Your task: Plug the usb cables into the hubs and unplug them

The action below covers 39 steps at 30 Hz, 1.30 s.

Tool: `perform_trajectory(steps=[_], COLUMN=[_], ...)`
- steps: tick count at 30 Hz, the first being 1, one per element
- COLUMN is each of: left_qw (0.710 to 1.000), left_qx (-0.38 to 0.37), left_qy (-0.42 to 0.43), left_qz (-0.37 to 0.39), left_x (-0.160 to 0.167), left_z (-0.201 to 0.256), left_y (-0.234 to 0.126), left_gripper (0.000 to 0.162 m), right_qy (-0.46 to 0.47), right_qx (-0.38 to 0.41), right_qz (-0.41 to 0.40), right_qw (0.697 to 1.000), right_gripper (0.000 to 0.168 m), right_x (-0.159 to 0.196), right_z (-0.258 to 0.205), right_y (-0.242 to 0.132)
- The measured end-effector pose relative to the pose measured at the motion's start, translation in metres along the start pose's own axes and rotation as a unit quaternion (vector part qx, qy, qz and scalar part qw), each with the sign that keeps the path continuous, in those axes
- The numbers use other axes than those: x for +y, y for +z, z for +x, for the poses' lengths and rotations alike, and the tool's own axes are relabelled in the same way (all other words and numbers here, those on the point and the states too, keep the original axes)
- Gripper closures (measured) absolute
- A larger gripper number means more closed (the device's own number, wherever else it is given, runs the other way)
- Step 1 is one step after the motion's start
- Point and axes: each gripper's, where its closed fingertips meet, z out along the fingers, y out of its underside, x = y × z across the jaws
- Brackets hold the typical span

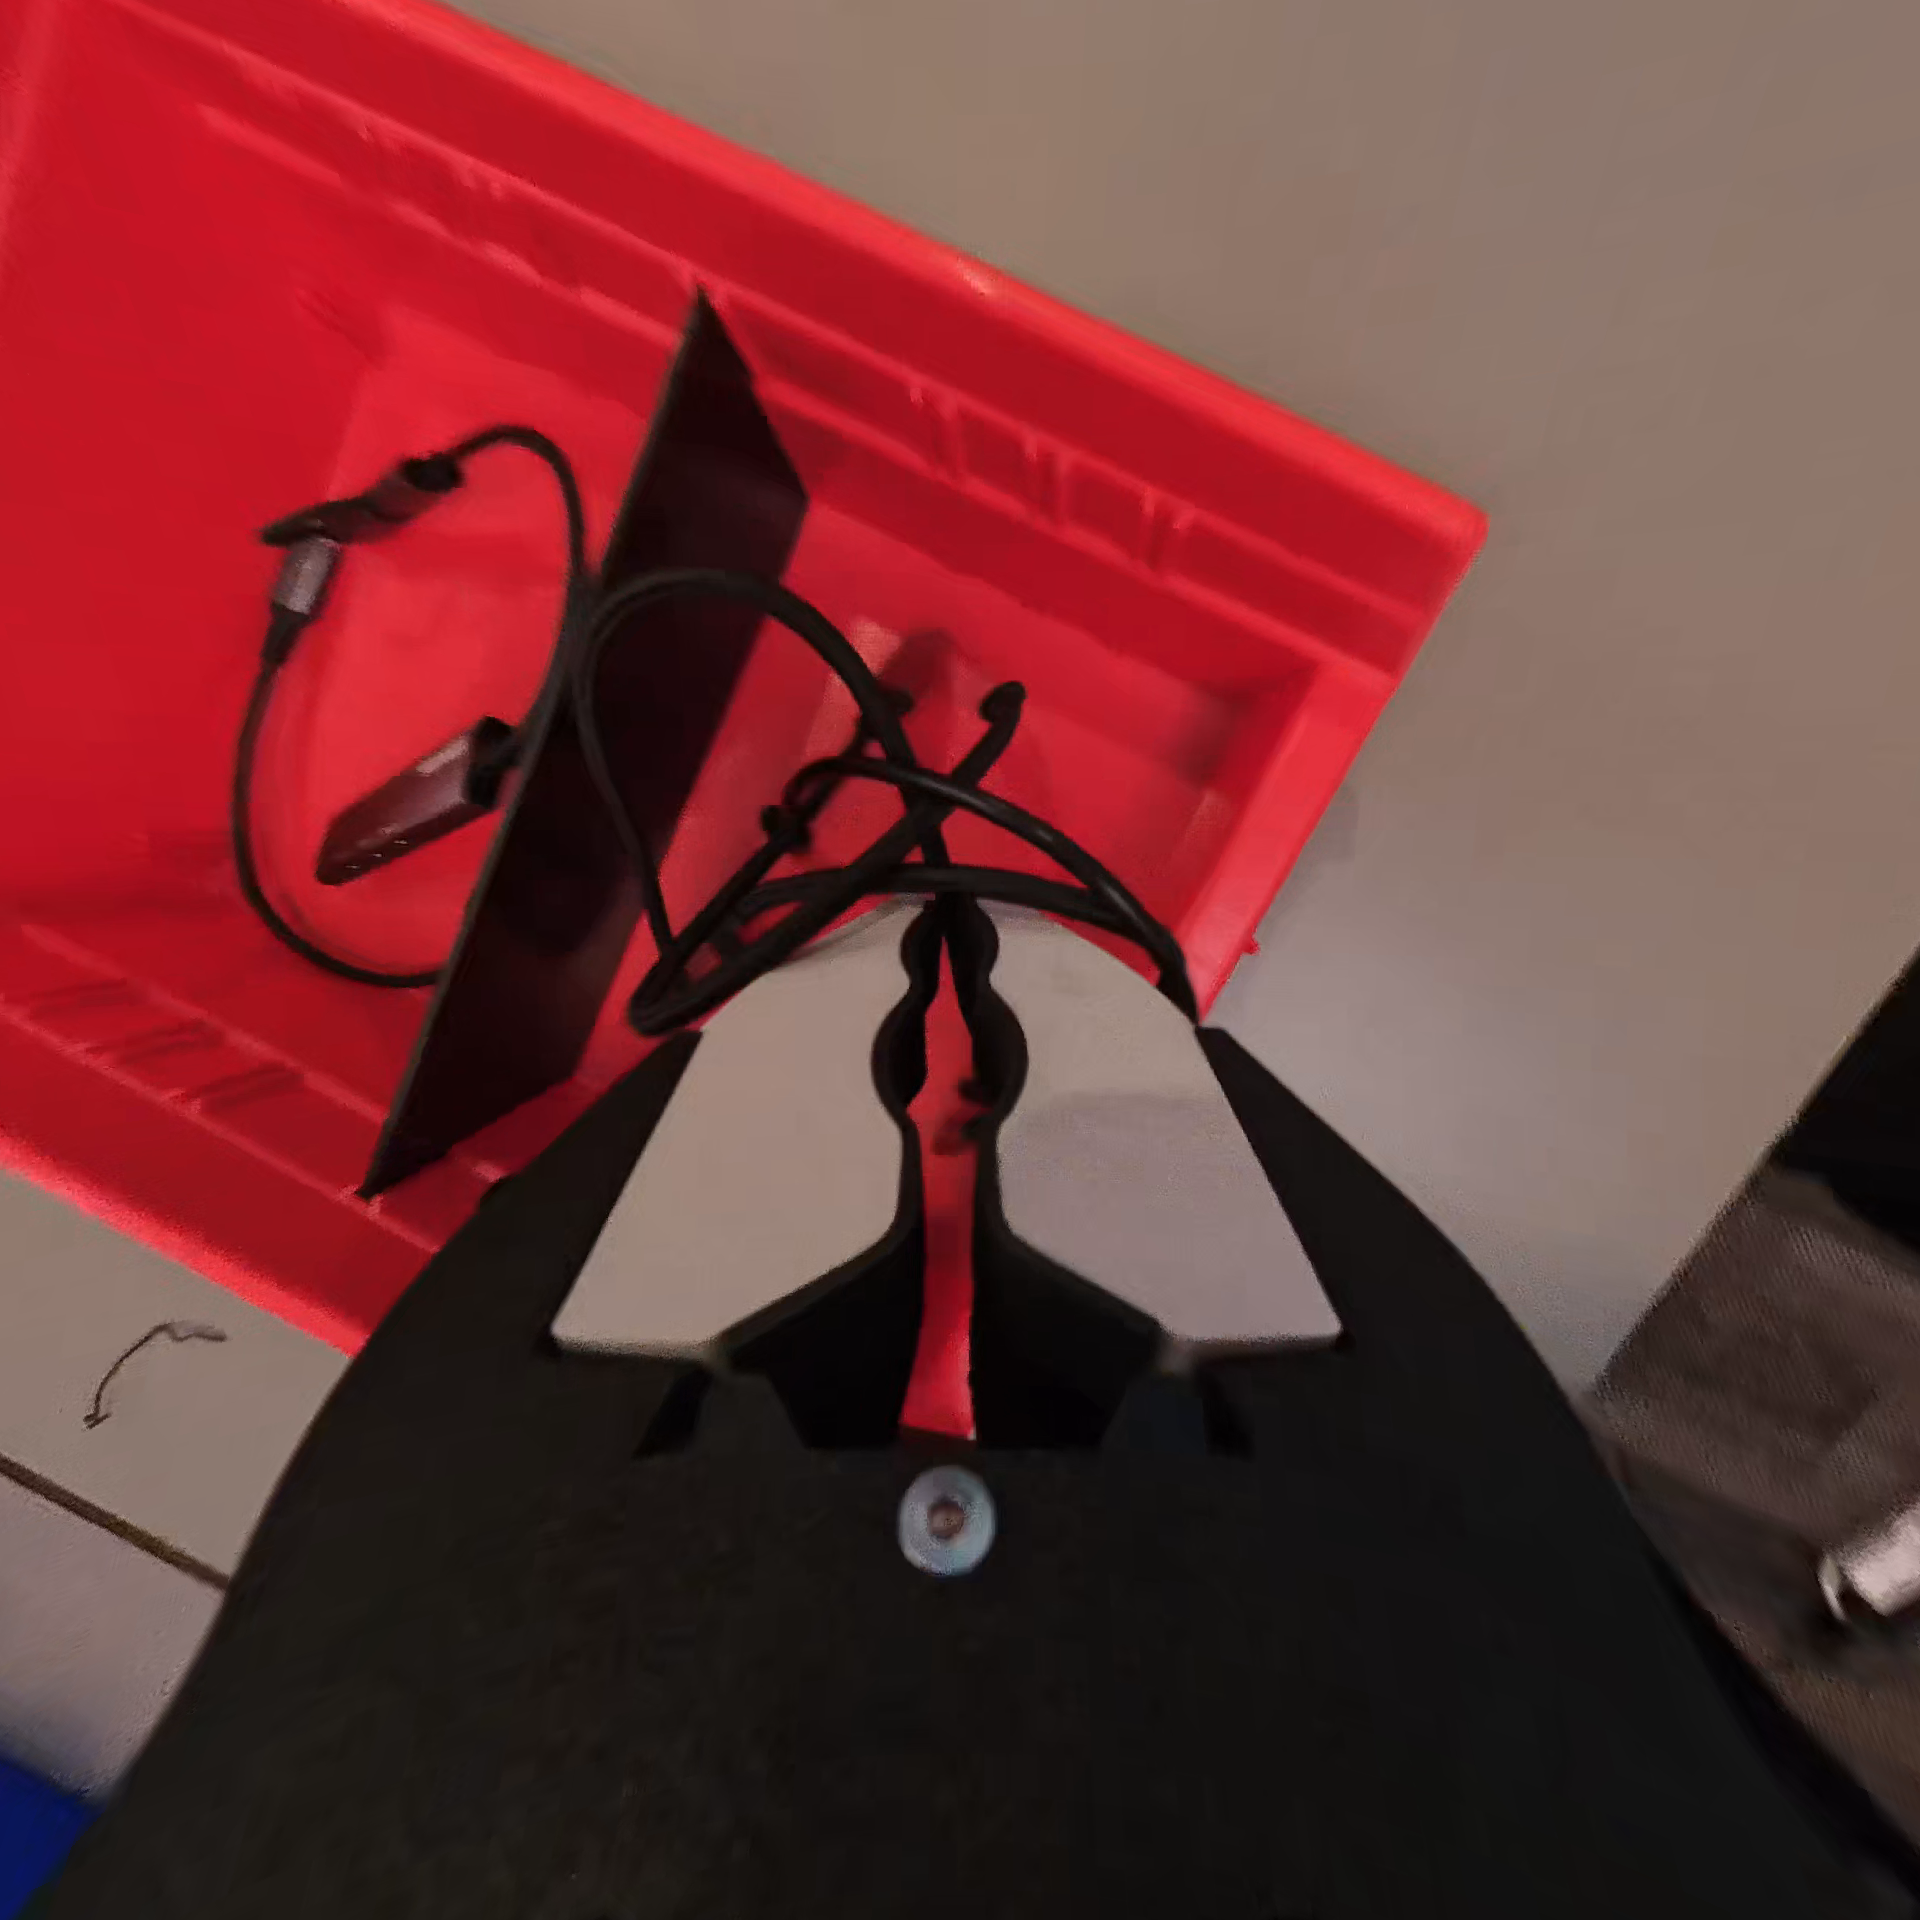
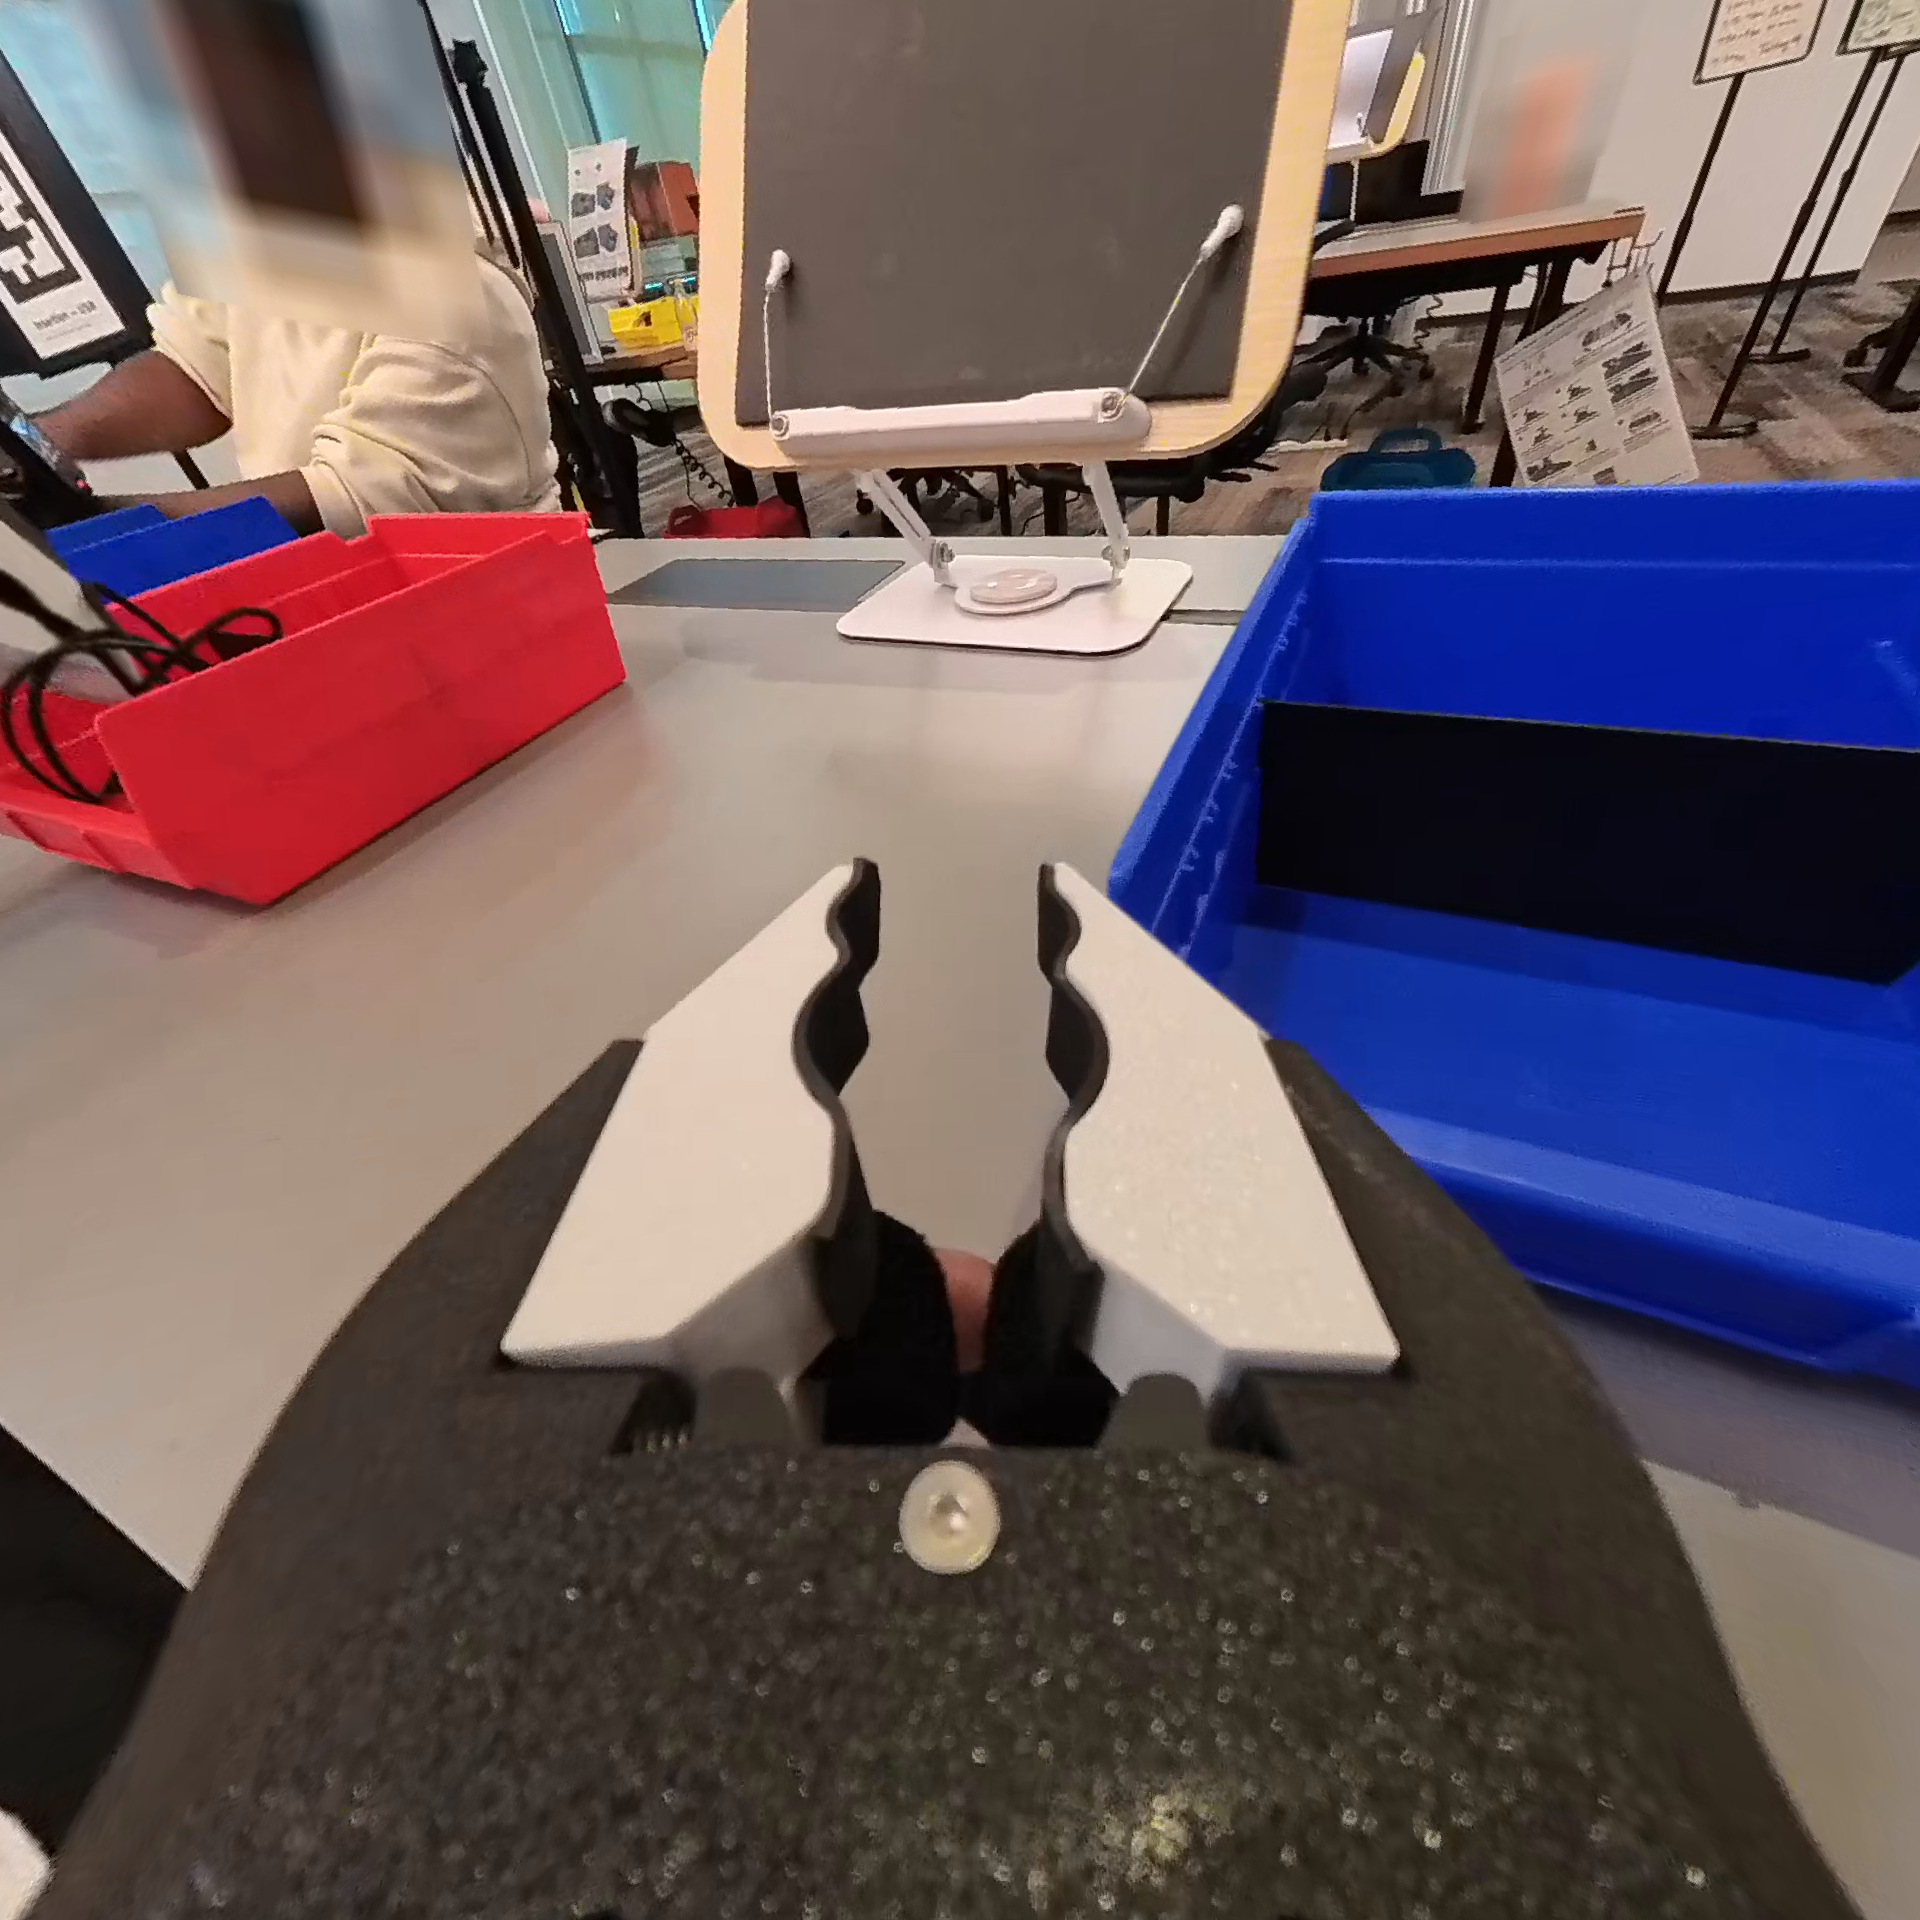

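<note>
My left gripper (image 1: 948, 935) is shut on a bundle of black cable (image 1: 831, 821) and holds it above a red bin (image 1: 1039, 468). The bin has a black divider (image 1: 644, 707). Beyond the divider, another black cable (image 1: 260, 790) with metal plugs lies on the bin floor. My right gripper (image 2: 958, 883) is open and empty over the grey table (image 2: 520, 987), between the red bin (image 2: 343, 748) on the left and a blue bin (image 2: 1558, 1091) on the right. The cable also shows at the left edge of the right wrist view (image 2: 62, 675).
The blue bin has a black divider (image 2: 1579, 831). A white stand with a wood-rimmed board (image 2: 997, 239) stands at the table's far side. A person in a cream top (image 2: 395, 405) sits behind the red bin. A second blue bin (image 2: 166, 540) stands behind it. The gap from one gripper's tips to the other's is roughly 45 centimetres.
</note>
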Motion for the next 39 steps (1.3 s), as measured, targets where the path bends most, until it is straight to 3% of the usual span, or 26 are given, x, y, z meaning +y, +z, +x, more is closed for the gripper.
perform_trajectory(steps=[6, 9, 10, 12, 19, 23, 32, 33, 34, 39], left_qw=[0.990, 0.976, 0.974, 0.977, 0.988, 0.990, 0.971, 0.969, 0.969, 0.969], left_qx=[0.051, -0.001, -0.013, -0.022, -0.049, -0.007, 0.023, 0.025, 0.021, -0.025], left_qy=[0.047, 0.063, 0.060, 0.044, 0.040, 0.050, 0.053, 0.056, 0.058, 0.069], left_qz=[-0.123, -0.210, -0.219, -0.208, -0.141, -0.133, -0.234, -0.239, -0.240, -0.236], left_x=[0.013, 0.039, 0.042, 0.041, 0.029, 0.025, 0.057, 0.059, 0.059, 0.055], left_z=[0.009, -0.012, -0.017, -0.020, -0.020, -0.004, -0.008, -0.007, -0.008, -0.015], left_y=[0.034, 0.033, 0.030, 0.019, -0.021, -0.003, 0.061, 0.062, 0.060, 0.017], left_gripper=[0.159, 0.159, 0.152, 0.138, 0.138, 0.138, 0.139, 0.155, 0.158, 0.158], right_qy=[-0.006, -0.012, -0.012, -0.007, 0.008, 0.005, -0.005, -0.003, 0.001, 0.006], right_qx=[-0.004, 0.001, 0.003, 0.004, 0.005, 0.000, -0.002, -0.002, -0.002, 0.001], right_qz=[-0.009, -0.009, -0.009, -0.010, -0.011, -0.012, -0.015, -0.015, -0.016, -0.018], right_qw=[1.000, 1.000, 1.000, 1.000, 1.000, 1.000, 1.000, 1.000, 1.000, 1.000], right_gripper=[0.139, 0.139, 0.139, 0.139, 0.139, 0.139, 0.139, 0.139, 0.139, 0.139], right_x=[0.003, 0.003, 0.003, 0.005, 0.007, 0.006, 0.007, 0.007, 0.007, 0.010], right_z=[-0.004, 0.000, 0.001, 0.005, 0.011, 0.007, 0.002, 0.003, 0.004, 0.008], right_y=[0.004, 0.002, 0.001, 0.000, -0.002, 0.000, 0.005, 0.005, 0.005, 0.004])
